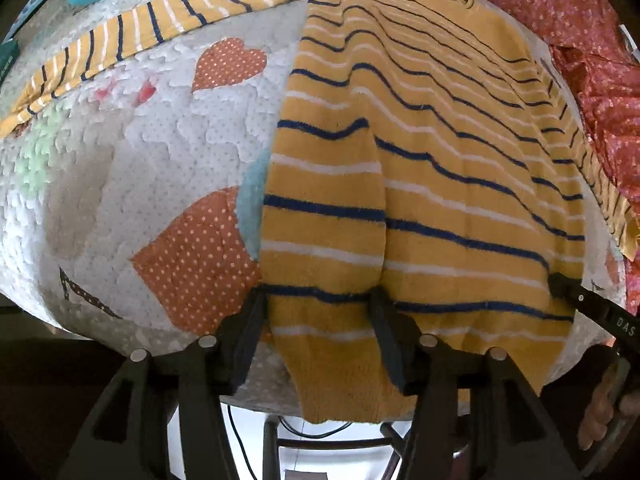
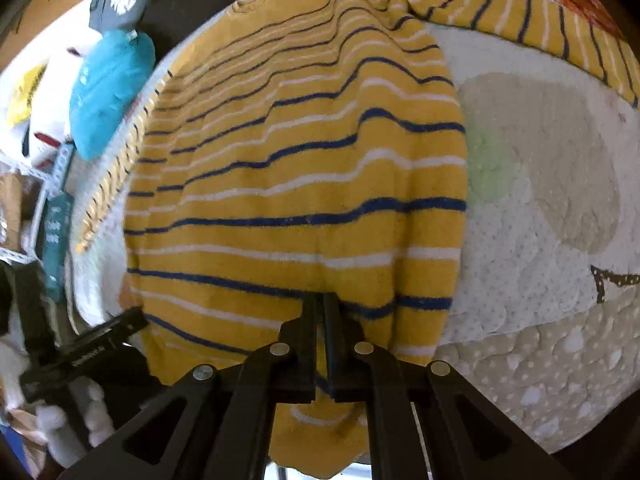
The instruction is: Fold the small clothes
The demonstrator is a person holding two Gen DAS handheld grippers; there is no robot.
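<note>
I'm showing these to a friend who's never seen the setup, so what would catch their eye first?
The yellow striped garment, with navy and white stripes, spread over most of the quilt, one sleeve stretched along the far edge. Then the orange polka-dot hearts on the quilt beside it, and the red floral fabric bunched on its other side.

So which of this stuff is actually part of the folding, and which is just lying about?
Part of the job:
- striped top
- left claw, open over the hem
- right claw, shut on the hem
- quilt, the surface under it

Lying about:
- red floral cloth
- teal item
- clutter past the quilt's edge
</note>
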